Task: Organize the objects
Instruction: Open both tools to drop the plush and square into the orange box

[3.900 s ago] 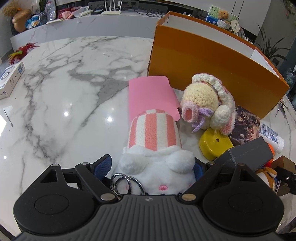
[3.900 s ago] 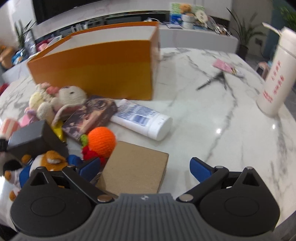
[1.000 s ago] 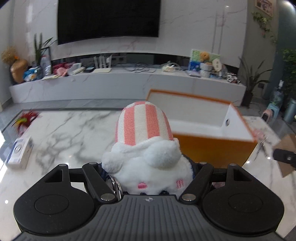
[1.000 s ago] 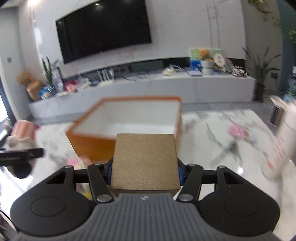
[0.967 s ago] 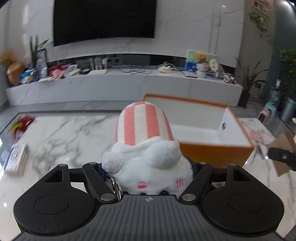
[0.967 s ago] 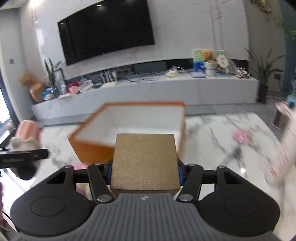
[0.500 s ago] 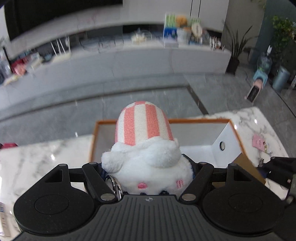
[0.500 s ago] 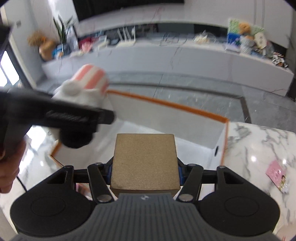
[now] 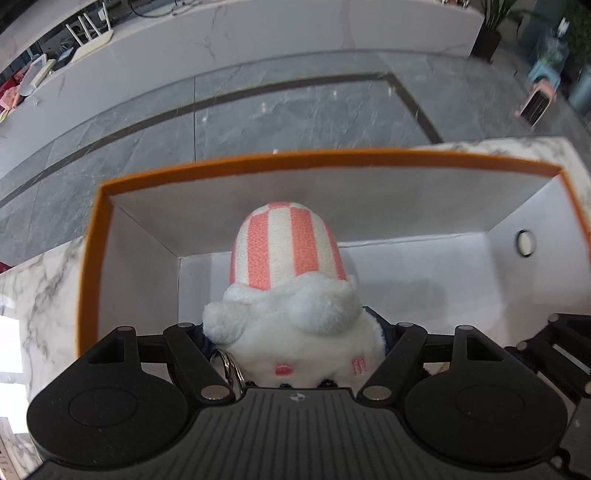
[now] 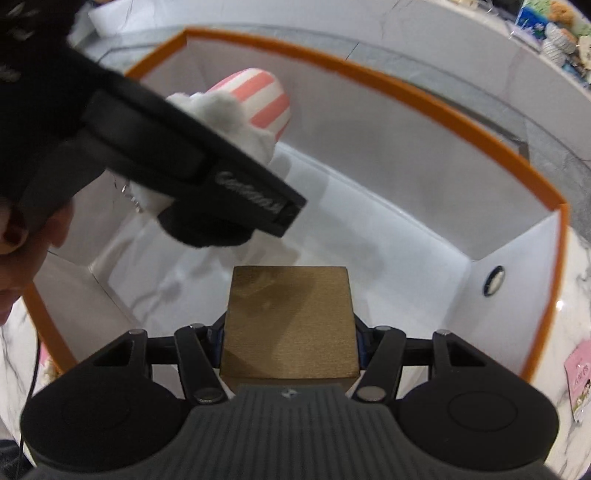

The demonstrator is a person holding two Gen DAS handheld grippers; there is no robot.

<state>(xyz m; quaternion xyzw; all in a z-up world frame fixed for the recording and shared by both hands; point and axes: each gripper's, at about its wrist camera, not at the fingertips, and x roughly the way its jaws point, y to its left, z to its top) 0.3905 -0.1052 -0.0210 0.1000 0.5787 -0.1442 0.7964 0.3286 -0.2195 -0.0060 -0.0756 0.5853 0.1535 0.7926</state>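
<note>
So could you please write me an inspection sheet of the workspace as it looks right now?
Surface: white marble table with grey veins, under the box.
Job's things: orange box, open, white inside, nothing seen on its floor; striped plush and brown block both held above it.
Clutter: pink card on the table right of the box.
Grippers: left gripper shut on the plush; right gripper shut on the block.
Cables: thin black cord at the left edge of the right view.
Surroundings: grey tiled floor, long white counter beyond.
</note>
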